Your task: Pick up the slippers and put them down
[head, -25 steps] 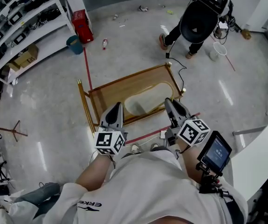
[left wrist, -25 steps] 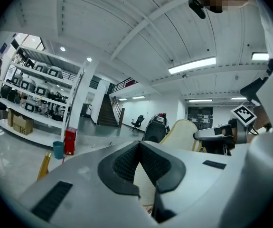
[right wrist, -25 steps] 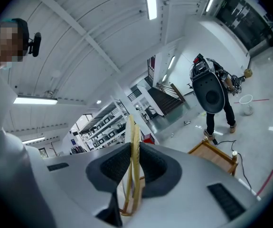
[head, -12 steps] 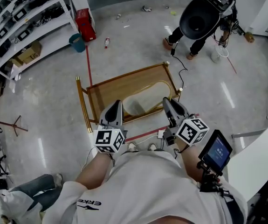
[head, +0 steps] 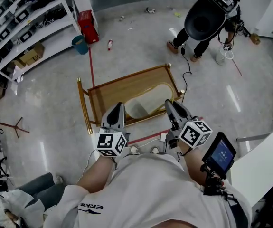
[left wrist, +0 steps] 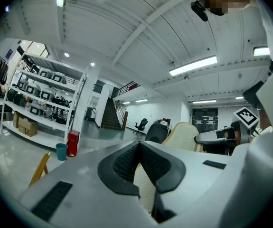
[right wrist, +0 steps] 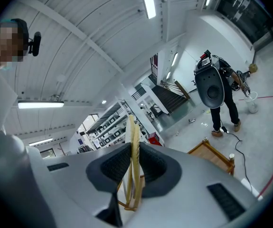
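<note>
A pale cream pair of slippers (head: 142,107) hangs between my two grippers above a low wooden rack (head: 122,88). My left gripper (head: 118,108) is shut on one end; in the left gripper view the woven cream slippers (left wrist: 145,191) fill the gap between the dark pads. My right gripper (head: 171,105) is shut on the other end. In the right gripper view the slippers (right wrist: 134,141) stand edge-on as two thin layers between the pads. The right gripper (left wrist: 224,137) also shows across the slippers in the left gripper view.
The wooden rack (right wrist: 213,154) stands on a glossy grey floor with red tape lines (head: 89,68). A person with a round black pack (head: 203,20) bends at the back right. Shelving (head: 24,18), a red box (head: 88,25) and a blue bucket (head: 80,44) line the back left.
Both grippers keep their hold on the slippers and have barely shifted. The person at the back has moved a little to the right.
</note>
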Motion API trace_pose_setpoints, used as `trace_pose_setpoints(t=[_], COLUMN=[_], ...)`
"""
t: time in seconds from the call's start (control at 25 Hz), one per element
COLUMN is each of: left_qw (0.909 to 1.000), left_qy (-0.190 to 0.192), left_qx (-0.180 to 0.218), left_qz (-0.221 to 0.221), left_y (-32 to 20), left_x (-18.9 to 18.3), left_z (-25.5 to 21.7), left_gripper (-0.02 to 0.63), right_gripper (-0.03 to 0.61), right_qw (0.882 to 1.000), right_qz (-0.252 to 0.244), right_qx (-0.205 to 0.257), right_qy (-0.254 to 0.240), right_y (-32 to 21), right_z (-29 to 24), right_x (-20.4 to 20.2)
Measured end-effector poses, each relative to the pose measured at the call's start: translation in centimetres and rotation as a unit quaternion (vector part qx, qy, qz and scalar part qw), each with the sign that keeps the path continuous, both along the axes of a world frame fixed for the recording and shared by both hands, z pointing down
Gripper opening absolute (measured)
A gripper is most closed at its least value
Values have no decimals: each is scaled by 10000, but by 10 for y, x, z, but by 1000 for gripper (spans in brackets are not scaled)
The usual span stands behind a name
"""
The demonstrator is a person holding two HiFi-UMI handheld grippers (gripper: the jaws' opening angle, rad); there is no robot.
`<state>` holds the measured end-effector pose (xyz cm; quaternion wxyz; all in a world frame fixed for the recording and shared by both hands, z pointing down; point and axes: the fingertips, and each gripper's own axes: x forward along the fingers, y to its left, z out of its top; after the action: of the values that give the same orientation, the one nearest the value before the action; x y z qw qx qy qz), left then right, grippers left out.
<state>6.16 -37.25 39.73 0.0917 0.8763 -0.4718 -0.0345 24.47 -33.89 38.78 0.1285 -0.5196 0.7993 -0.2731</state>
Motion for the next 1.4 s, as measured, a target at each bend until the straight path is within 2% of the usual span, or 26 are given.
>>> trace_pose_setpoints(t=[0.72, 1.08, 1.4], left_qw=[9994, 9939, 9847], left_qy=[-63, -149, -196], left_qx=[-119, -407, -615], left_qz=[-319, -1013, -1616], left_y=[20, 37, 41], left_x=[2, 0, -52], left_z=[7, 17, 34], left_gripper=[2, 3, 3], right_gripper=[58, 58, 58], right_qw=[9995, 9950, 9875], right_qz=[-270, -900, -1424], right_qx=[-128, -420, -661], right_qy=[-70, -139, -115], right_y=[7, -8, -39], right_z=[8, 20, 41], right_x=[6, 11, -38])
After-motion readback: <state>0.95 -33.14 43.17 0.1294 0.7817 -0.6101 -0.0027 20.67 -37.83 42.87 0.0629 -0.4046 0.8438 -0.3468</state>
